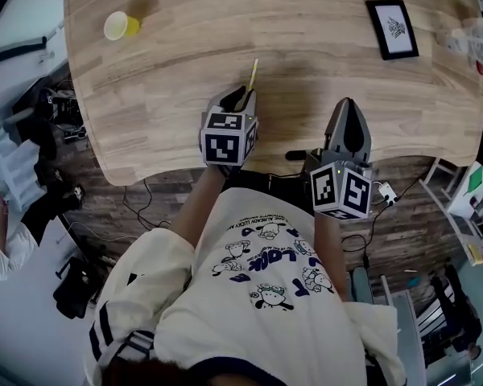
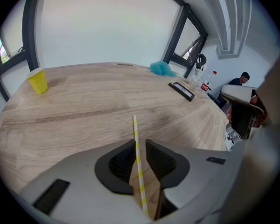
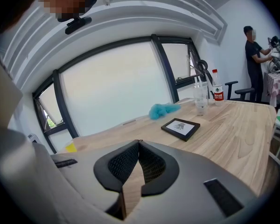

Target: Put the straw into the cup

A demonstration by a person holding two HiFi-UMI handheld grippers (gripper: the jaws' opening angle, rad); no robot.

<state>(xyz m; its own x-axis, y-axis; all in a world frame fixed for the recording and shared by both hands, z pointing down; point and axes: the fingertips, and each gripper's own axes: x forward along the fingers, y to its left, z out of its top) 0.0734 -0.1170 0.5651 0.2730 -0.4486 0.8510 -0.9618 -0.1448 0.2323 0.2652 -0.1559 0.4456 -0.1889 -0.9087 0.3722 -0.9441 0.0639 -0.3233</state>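
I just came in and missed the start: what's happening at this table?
A person holds a gripper in each hand over a wooden table. The left gripper is shut on a striped straw, which sticks out ahead of its jaws. The right gripper is shut and empty. The yellow cup stands at the table's far left, well away from the straw, so the straw is not yet in it.

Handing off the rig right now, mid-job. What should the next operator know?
Left gripper: shut on the straw, which sticks out ahead of the jaws over the table.
Right gripper: shut, empty, at the table's near edge.
Cup: yellow, upright, far left on the table, well apart from both grippers.
Done: straw in grip. Left: carry it to the cup and put it in.
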